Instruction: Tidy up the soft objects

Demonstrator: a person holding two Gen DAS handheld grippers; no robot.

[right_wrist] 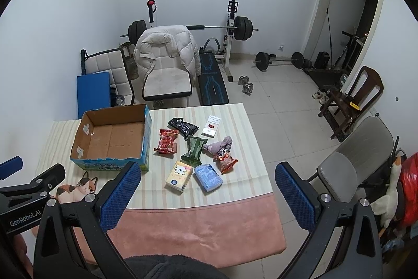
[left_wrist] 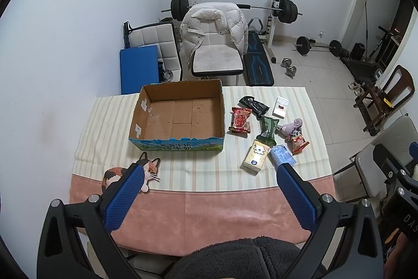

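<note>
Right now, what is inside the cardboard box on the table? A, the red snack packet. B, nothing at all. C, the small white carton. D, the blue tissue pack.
B: the cardboard box shows only its bare brown floor in both views, while the packets, such as the red snack packet, all lie on the tablecloth to its right.

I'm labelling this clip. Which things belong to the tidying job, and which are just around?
Job: cardboard box, red snack packet, black packet, green packet, tissue packs, purple plush.
Around: white chair, barbell rack, dumbbells.
</note>
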